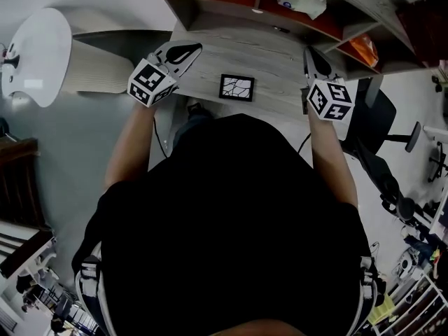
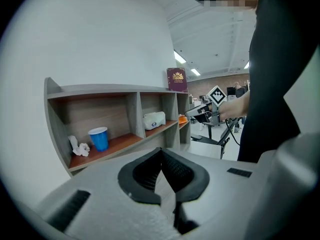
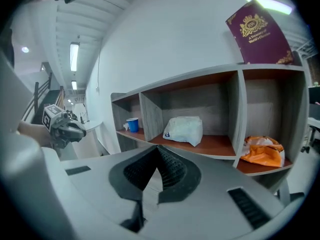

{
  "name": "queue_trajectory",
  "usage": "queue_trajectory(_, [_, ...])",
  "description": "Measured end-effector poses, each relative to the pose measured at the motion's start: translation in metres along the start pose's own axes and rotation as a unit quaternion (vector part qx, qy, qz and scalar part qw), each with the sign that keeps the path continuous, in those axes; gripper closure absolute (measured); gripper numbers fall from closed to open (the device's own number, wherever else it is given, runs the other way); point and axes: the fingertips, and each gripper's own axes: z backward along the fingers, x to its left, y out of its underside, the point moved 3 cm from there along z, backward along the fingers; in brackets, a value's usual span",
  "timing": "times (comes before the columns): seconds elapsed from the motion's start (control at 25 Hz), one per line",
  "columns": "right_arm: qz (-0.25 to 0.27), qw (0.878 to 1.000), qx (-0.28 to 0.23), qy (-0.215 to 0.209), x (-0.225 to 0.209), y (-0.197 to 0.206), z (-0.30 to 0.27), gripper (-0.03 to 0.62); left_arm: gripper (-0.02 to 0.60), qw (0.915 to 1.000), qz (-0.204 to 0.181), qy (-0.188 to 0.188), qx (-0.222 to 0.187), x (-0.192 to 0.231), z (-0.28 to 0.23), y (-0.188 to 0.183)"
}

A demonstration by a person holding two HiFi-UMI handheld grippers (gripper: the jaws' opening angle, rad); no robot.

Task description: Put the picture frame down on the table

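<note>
The small black picture frame (image 1: 236, 87) lies flat on the grey wooden table (image 1: 273, 54), between my two grippers and touched by neither. My left gripper (image 1: 187, 50) hovers over the table's left side, to the left of the frame. Its jaws are shut with nothing between them, and their tips meet in the left gripper view (image 2: 161, 152). My right gripper (image 1: 309, 56) is held at the table's right side, right of the frame, also shut and empty (image 3: 157, 149). Neither gripper view shows the frame.
A shelf unit (image 1: 329, 26) stands at the back of the table. It holds a blue cup (image 2: 99, 138), crumpled tissue (image 2: 78, 146), a white bag (image 3: 183, 130) and an orange bag (image 3: 262, 152), with a maroon book (image 3: 260, 34) on top. An office chair (image 1: 381, 142) stands to the right.
</note>
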Motion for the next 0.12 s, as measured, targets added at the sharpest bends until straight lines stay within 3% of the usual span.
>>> queue_trajectory(0.12, [-0.002,1.0,-0.004,0.001,-0.0033,-0.0022,0.0078,0.588,0.565,1.0,-0.006,-0.005,-0.005,-0.0044,0.0043,-0.0079])
